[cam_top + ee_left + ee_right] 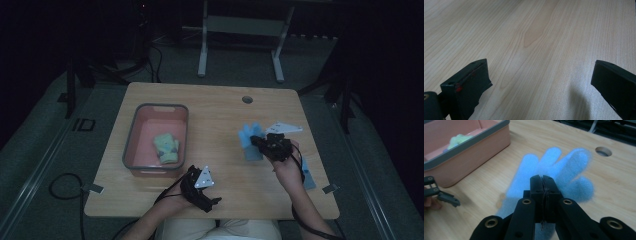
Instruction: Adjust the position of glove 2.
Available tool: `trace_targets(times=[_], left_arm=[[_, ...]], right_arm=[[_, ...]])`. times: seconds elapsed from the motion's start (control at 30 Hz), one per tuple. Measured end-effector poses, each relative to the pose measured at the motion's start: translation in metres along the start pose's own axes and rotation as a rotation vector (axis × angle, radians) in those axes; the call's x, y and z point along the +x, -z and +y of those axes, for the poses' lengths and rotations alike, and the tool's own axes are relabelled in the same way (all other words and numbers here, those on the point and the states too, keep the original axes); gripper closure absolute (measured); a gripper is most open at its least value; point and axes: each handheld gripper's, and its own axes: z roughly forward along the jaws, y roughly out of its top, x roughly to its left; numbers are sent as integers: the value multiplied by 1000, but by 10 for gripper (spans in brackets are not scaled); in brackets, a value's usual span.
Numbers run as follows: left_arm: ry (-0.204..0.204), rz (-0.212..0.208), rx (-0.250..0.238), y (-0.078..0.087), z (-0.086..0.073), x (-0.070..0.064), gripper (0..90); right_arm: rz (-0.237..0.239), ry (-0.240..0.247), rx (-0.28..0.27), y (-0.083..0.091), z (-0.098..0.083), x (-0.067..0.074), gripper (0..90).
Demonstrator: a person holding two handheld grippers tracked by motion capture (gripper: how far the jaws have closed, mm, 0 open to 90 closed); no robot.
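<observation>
Your right gripper [543, 181] was clamped on a blue glove [554, 170], fingers pointing away. The bin [131, 140] lay to its left. Your left gripper [202, 192], jaws apart, rested nearer the bin.

One blue glove [554, 170], fuzzy fabric, fingers spread and pointing toward the upper right of the right gripper view. It sits at frame centre there, clamped at its lower part by the right tool [543, 178], jaws pressed together on the fabric. In the high view the glove [248, 136] appears right of centre, above the tabletop [220, 120].
</observation>
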Motion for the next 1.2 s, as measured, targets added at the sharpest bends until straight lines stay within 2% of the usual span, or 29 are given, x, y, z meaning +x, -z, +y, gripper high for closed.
trace_targets(times=[0.17, 0.23, 0.3, 0.37, 0.53, 0.63, 0.73, 0.97, 1.07, 1.2], left_arm=[[-13, -2, 4, 0, 0, -1, 16], [-13, -2, 3, 0, 0, -1, 16], [-12, -4, 1, 1, 0, -1, 16], [-21, -1, 3, 0, -1, -2, 16], [-38, 0, 4, 0, 0, -2, 16], [-44, 7, -4, 1, 0, -2, 16], [-33, 8, -16, 2, 0, -1, 16], [-39, 2, -9, 2, -1, -2, 16], [-37, 12, -16, 3, -1, -1, 16], [-33, 9, -17, 2, -1, -1, 16]], right_arm=[[19, -33, 1, -5, -10, 13, 881], [-6, -23, 15, -10, -16, 18, 881], [7, -55, 30, -18, -24, 21, 881], [-4, -59, 44, -26, -33, 24, 881], [-9, -76, 76, -41, -47, 25, 880], [-17, -112, 100, -54, -58, 25, 880], [-14, -155, 110, -63, -65, 25, 878], [-45, -141, 152, -74, -73, 23, 848], [-45, -130, 166, -76, -74, 22, 726], [-50, -103, 168, -78, -75, 24, 683]])
